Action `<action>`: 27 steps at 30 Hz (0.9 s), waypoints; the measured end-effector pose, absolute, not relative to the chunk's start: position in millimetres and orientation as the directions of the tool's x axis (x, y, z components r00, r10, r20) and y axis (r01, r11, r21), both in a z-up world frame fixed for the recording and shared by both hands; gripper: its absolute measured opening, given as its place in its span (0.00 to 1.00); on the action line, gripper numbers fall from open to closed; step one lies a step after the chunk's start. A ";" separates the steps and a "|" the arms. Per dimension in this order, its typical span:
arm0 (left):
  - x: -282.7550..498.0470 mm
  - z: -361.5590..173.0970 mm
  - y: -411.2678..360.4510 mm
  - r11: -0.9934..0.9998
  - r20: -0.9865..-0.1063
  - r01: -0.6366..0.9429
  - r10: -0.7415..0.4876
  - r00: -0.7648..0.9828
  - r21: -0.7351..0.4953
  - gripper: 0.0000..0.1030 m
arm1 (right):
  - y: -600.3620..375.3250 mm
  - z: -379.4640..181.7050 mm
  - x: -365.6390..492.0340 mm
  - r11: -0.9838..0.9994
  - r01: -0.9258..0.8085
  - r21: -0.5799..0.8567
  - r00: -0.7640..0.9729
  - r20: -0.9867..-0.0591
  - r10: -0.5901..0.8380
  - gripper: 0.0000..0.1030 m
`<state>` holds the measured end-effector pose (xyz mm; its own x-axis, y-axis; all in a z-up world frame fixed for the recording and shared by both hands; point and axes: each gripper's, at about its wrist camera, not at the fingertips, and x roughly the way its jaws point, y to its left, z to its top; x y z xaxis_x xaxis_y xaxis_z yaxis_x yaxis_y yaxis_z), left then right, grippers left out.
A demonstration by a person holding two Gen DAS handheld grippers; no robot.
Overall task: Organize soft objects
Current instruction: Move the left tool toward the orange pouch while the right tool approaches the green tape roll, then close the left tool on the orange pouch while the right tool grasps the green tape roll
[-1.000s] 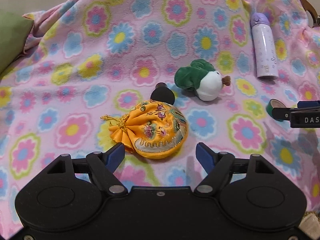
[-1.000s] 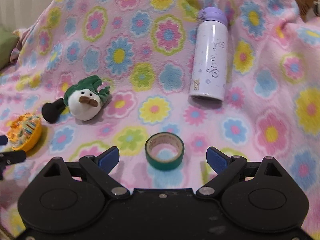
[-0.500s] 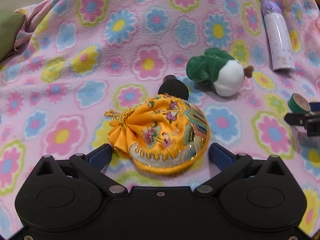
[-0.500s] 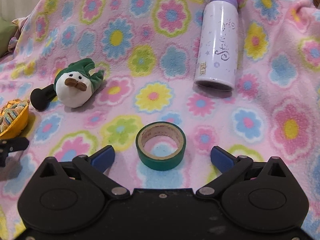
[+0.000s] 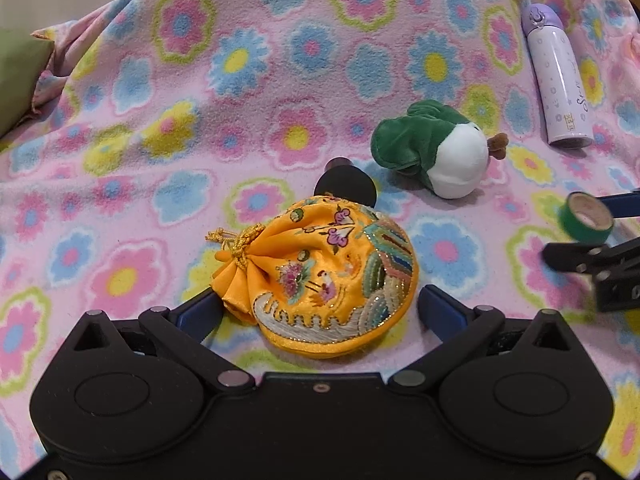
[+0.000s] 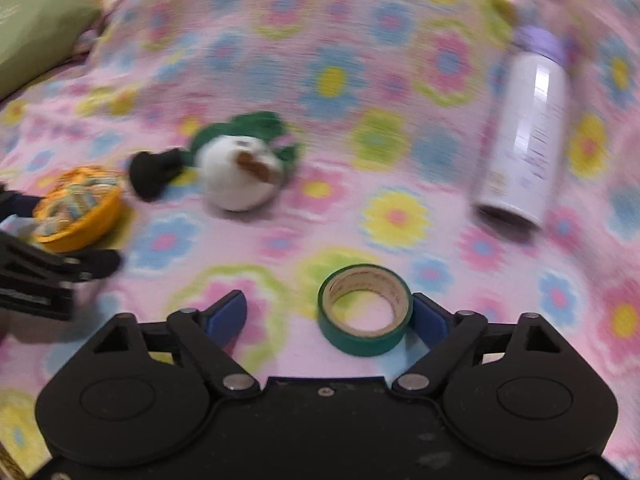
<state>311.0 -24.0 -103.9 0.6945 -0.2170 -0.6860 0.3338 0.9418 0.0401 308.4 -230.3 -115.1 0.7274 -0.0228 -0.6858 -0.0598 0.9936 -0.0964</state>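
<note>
Left gripper [image 5: 318,310] stands fully apart, straddling the embroidered orange drawstring pouch [image 5: 320,276] on the floral fleece blanket [image 5: 240,80]. Close evenly on the pouch body, not its knotted cord. Right gripper [image 6: 326,318] is closing around the green tape roll [image 6: 365,309] (one pad touching, unclamped).

Fuzzy fleece blanket [image 5: 280,80]; satiny embroidered pouch [image 5: 320,276]; glossy bottle [image 5: 558,80].
</note>
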 end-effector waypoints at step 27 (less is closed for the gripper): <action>311.4 -103.1 -21.6 0.942 -0.690 0.334 -0.224 0.688 0.027 0.98 | -242.6 -120.3 309.6 0.997 -0.073 -0.005 0.768 -0.639 0.053 0.49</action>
<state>311.4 -21.6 -103.1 0.6880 -0.2235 -0.6904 0.3338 0.9423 0.0275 309.6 -242.6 -120.3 0.7677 0.0534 -0.6385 -0.0733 0.9973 -0.0047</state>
